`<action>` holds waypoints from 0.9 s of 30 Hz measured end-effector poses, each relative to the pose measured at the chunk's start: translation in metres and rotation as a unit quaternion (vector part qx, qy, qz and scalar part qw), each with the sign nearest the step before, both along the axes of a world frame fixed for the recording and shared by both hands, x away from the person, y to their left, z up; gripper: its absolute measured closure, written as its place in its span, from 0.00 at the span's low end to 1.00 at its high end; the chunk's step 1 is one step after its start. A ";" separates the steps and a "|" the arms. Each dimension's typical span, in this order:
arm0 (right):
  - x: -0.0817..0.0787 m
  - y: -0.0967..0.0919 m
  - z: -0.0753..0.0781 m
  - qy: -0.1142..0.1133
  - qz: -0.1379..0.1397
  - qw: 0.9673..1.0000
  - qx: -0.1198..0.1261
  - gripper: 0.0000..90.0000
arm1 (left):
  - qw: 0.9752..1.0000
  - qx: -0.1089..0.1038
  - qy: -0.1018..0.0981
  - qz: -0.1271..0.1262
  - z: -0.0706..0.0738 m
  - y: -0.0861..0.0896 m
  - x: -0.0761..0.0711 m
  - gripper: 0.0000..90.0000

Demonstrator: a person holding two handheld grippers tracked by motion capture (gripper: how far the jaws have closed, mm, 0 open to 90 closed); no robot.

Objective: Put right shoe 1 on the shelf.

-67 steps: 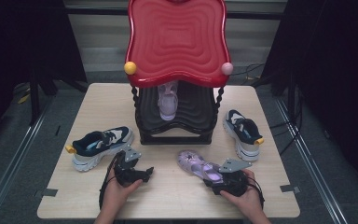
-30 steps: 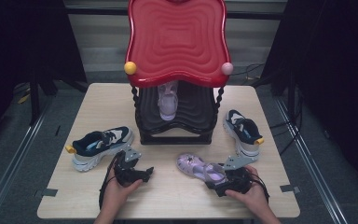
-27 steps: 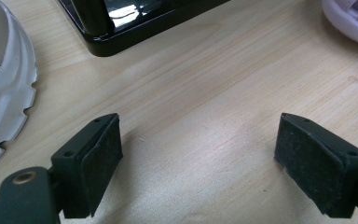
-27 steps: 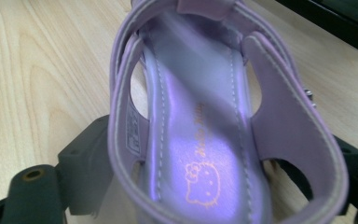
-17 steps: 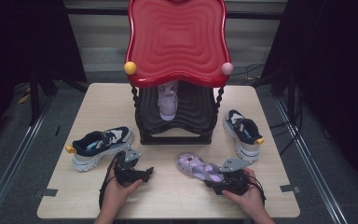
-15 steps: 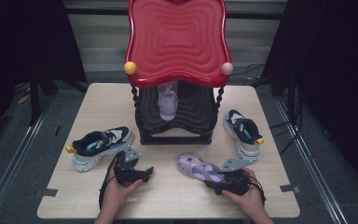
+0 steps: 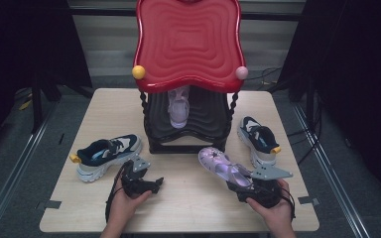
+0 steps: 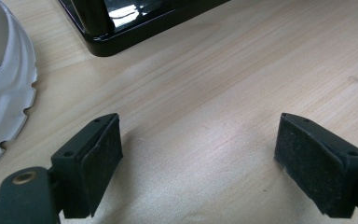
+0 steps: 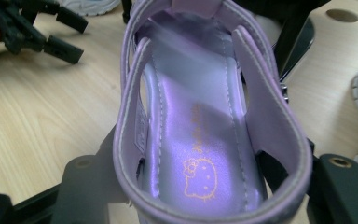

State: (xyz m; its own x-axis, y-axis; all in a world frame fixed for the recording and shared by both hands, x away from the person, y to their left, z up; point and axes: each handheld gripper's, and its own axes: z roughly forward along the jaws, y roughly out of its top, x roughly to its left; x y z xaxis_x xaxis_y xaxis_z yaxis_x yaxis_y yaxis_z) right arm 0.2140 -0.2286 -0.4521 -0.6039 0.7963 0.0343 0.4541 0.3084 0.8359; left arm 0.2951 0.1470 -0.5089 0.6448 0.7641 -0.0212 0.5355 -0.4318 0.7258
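The shiny purple strappy sandal (image 7: 222, 167) is gripped at its heel by the right hand-held gripper (image 7: 250, 187), toe aimed far-left toward the red-topped black shoe rack (image 7: 188, 130); the left hand-held gripper (image 7: 149, 184) is left open on the wooden surface (image 7: 188, 208)

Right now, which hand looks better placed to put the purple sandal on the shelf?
The right. Its tool has just closed around the purple sandal at the heel. The left tool stands open over bare table.

Purple sandal (image 7: 220, 168), heel gripped, toe raised
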 end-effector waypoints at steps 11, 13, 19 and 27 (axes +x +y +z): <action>0.005 0.017 0.033 -0.035 -0.062 0.997 0.006 0.41 | 1.000 0.000 0.000 0.000 0.000 0.000 0.000 0.16; 0.009 0.021 0.036 -0.039 -0.073 0.997 0.005 0.41 | 1.000 0.001 0.000 0.001 0.000 0.000 0.000 0.16; 0.019 0.033 0.041 -0.040 -0.108 0.993 0.008 0.41 | 1.000 0.001 0.000 0.000 0.000 0.000 0.000 0.16; 0.026 0.048 0.045 -0.055 -0.149 0.987 0.007 0.41 | 1.000 0.001 0.000 0.000 0.000 0.000 0.000 0.16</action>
State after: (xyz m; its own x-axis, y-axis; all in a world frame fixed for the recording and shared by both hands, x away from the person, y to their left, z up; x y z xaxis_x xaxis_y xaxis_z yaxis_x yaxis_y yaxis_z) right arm 0.2400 -0.1804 -0.4066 -0.3443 0.9389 -0.0061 0.4285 0.1629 0.8887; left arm 0.2951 0.1471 -0.5088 0.6443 0.7645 -0.0198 0.5357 -0.4327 0.7251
